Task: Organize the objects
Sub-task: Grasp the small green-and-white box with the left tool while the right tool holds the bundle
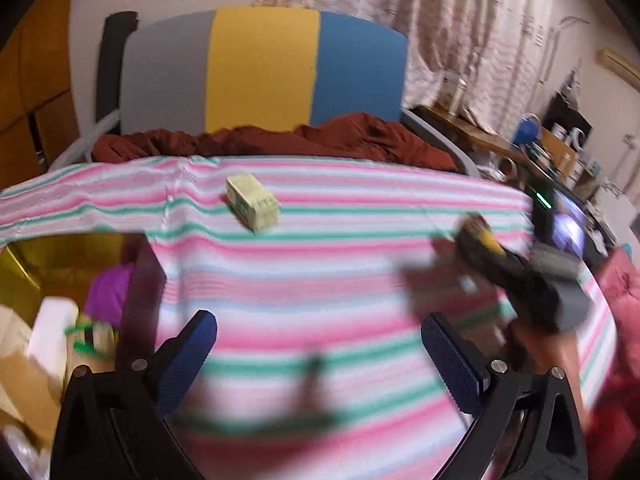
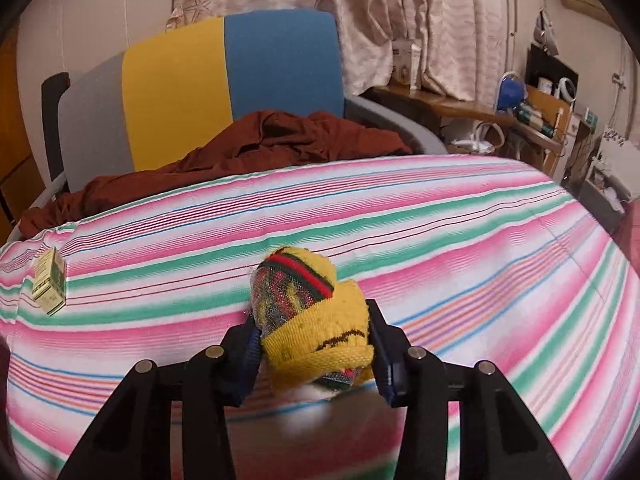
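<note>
**A:** ok so what's being gripped by the right gripper (image 2: 316, 354) here?

**B:** a rolled-up yellow knitted sock bundle with red and dark stripes (image 2: 316, 320) is pinched between the two blue-padded fingers (image 2: 250, 354); both pads are pressed into its sides, so the jaws are closed down on it, nowhere near fully wide. The bundle is held just above the pink, green and white striped cloth (image 2: 440, 240) that the table is covered with.

**A:** and the left gripper (image 1: 320, 356)?

**B:** wide open, nothing is held. Only striped cloth is seen between its blue pads (image 1: 188, 356). That view is pretty smeared, tbh.

**A:** anything else on the cloth?

**B:** a small pale yellow-green cardboard box (image 1: 253, 202) is lying on it, well apart from both grippers, toward the far left edge in the right wrist view. In the left wrist view the right gripper with its sock is caught as a dark blur over at the right.

**A:** and past the table?

**B:** an open container with a gold lining (image 1: 24, 276) is seen at the left edge, stuffed with a purple thing (image 1: 108, 292) and some white and brown items. A chair with a grey, yellow and blue back (image 2: 224, 88) is parked behind the table, a rumpled rust-brown cloth (image 2: 256, 148) dumped on it.
</note>
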